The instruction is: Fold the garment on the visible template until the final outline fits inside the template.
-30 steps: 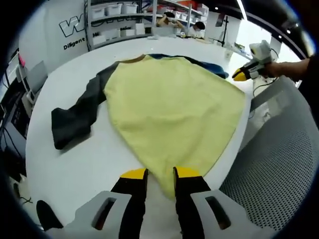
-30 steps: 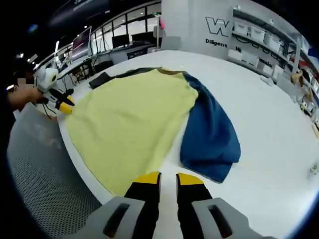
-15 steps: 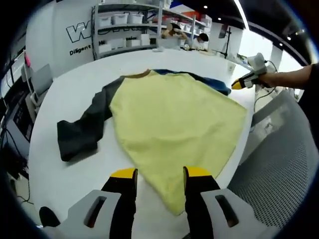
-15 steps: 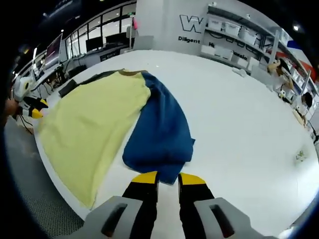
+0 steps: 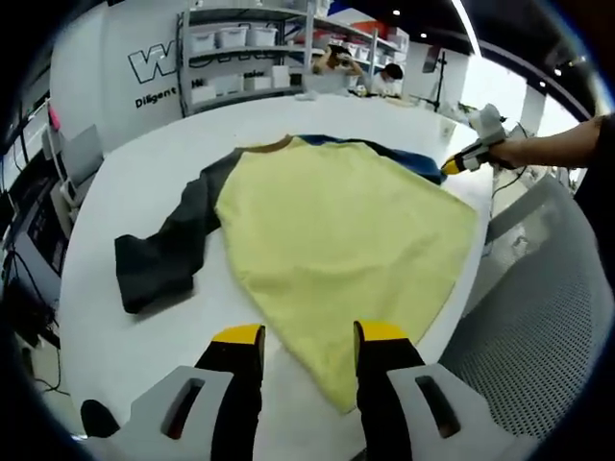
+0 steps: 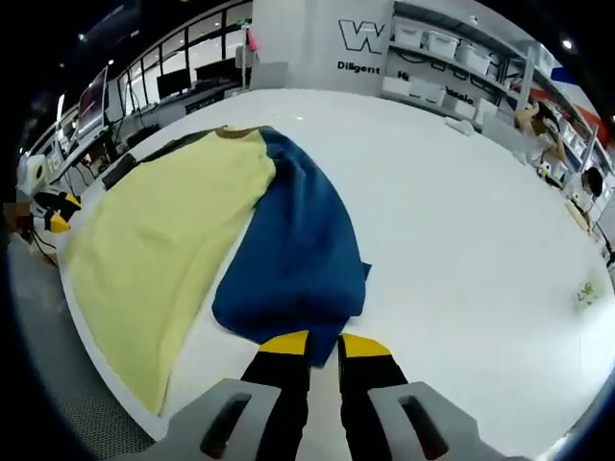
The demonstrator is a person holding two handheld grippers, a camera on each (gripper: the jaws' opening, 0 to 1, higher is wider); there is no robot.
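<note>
Your garment (image 5: 336, 230), yellow in the body with one dark sleeve (image 5: 163, 254) and one blue sleeve (image 6: 293, 254), lies spread flat on a round white surface (image 6: 461, 221), its hem at the edge. Your left tongs (image 5: 307, 338) stand released astride the hem corner; your right tongs (image 6: 323, 343) are clenched on the blue sleeve's end. Shelves (image 5: 245, 43) with bins line the far wall.
</note>
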